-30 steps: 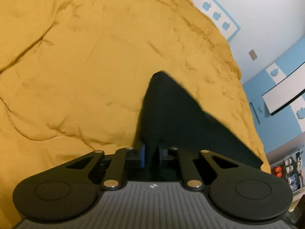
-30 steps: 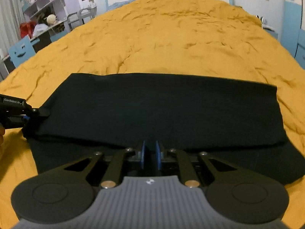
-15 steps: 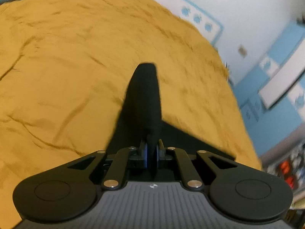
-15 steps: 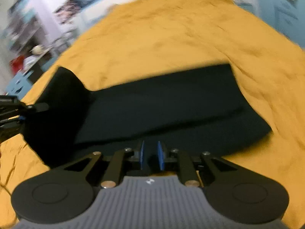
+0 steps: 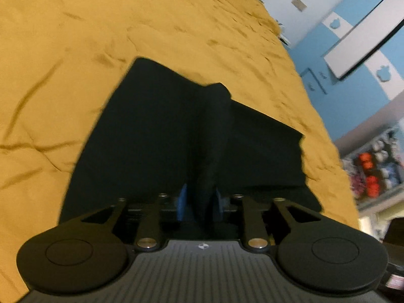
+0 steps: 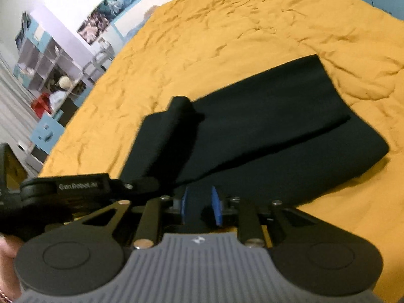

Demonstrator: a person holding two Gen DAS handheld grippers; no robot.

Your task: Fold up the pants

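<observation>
pants (image 6: 252, 126) end folded across, both tools' jaws just opening

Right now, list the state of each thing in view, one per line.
black pants: lying on the bed, one end lifted and being folded over.
left gripper: jaws just opening, cloth between them.
right gripper: jaws just opening, over the near pants edge.
yellow bedspread: spread out, wrinkled.

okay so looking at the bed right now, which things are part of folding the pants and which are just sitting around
Part of the job:
- black pants, partly folded on the yellow bedspread
- left hand-held gripper, fabric between its just-opening jaws
- right hand-held gripper, jaws just opening over the pants' near edge

Just lying about:
- shelf clutter
- wall posters
- wall plate
</observation>
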